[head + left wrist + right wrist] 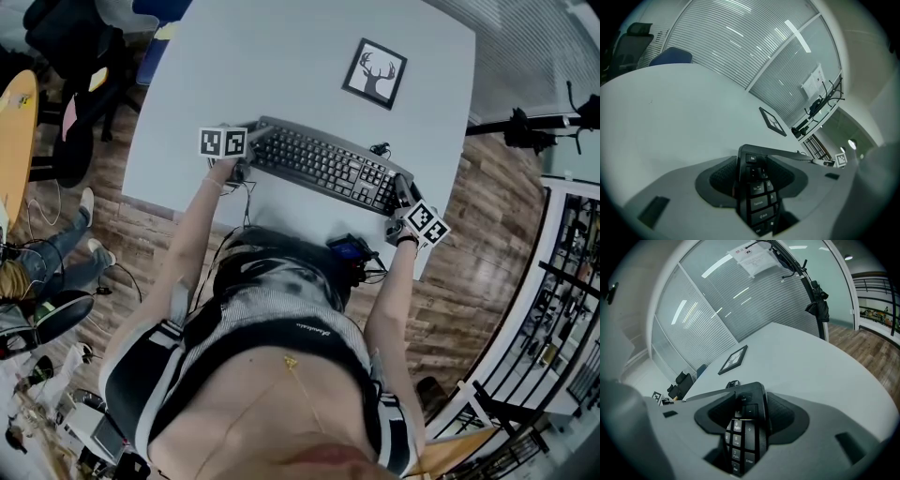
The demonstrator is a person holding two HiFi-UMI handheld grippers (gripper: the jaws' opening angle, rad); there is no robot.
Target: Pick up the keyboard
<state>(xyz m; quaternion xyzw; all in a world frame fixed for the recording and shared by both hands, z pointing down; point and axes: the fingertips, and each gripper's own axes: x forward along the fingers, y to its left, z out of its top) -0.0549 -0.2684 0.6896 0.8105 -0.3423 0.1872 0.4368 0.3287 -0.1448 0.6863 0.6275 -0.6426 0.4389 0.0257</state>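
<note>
Head view shows the left gripper [247, 156] and right gripper [401, 194] each clamped on one end of the keyboard [323, 167] between them, so raising both evenly should hold it level.

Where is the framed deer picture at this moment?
In the head view, the framed picture lies on the table, beyond the keyboard, toward its right end.

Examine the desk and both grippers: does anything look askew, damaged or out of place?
Nothing is damaged or spilled. The framed deer picture lies flat on the table, turned at an angle, rather than standing. The keyboard sits diagonally, its ends clamped by the left gripper and right gripper.
</note>
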